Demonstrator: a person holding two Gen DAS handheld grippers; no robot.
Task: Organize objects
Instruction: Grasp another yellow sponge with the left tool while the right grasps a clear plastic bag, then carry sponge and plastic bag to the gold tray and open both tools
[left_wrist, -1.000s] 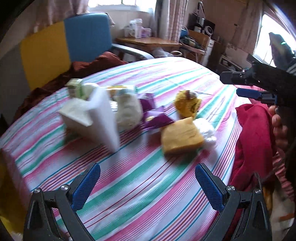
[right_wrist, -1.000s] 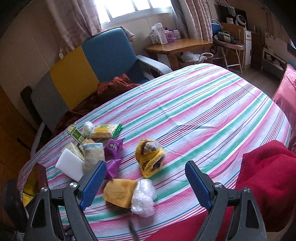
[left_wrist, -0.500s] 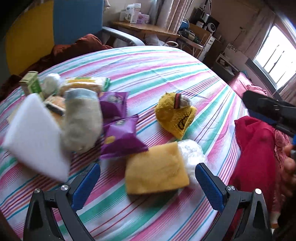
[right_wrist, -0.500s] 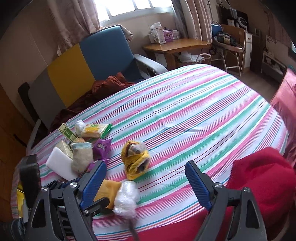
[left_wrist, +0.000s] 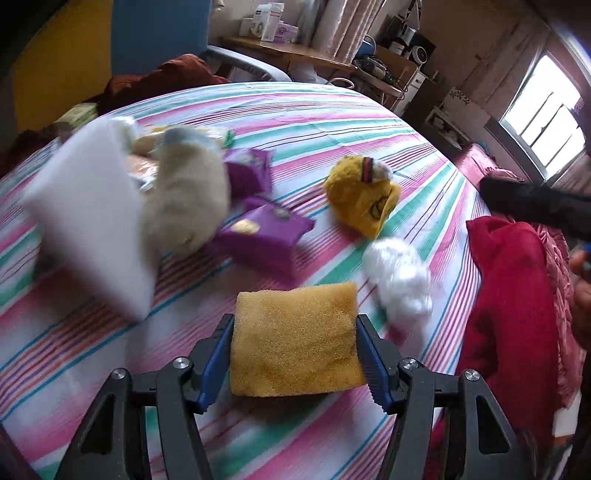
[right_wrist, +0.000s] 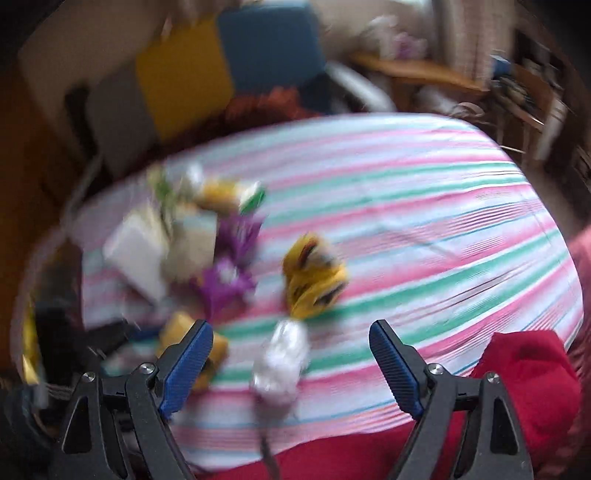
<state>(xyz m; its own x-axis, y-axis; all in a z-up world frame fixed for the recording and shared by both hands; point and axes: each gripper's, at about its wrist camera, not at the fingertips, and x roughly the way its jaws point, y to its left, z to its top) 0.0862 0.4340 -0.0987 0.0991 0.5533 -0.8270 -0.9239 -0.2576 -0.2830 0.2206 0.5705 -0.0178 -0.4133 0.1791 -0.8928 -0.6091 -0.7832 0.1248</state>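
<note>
My left gripper (left_wrist: 295, 354) is shut on a yellow sponge (left_wrist: 295, 339), its blue pads pressing both sides, low over the striped tablecloth (left_wrist: 332, 122). A white plastic wad (left_wrist: 400, 284) lies just right of the sponge. Beyond are a yellow knitted toy (left_wrist: 364, 201), two purple packets (left_wrist: 266, 230), a beige pouch (left_wrist: 188, 192) and a white foam block (left_wrist: 92, 221). My right gripper (right_wrist: 291, 363) is open and empty above the table's near edge; its view is blurred and shows the sponge (right_wrist: 177, 332), the wad (right_wrist: 282, 360) and the toy (right_wrist: 314, 277).
A red cloth (left_wrist: 513, 314) hangs at the table's right edge, also in the right wrist view (right_wrist: 524, 387). A blue and yellow armchair (right_wrist: 229, 70) stands behind the table. A wooden side table (left_wrist: 291, 51) with boxes is farther back.
My left gripper moved forward and closed on the yellow sponge. The right gripper swung, blurring its view, and stays open.
</note>
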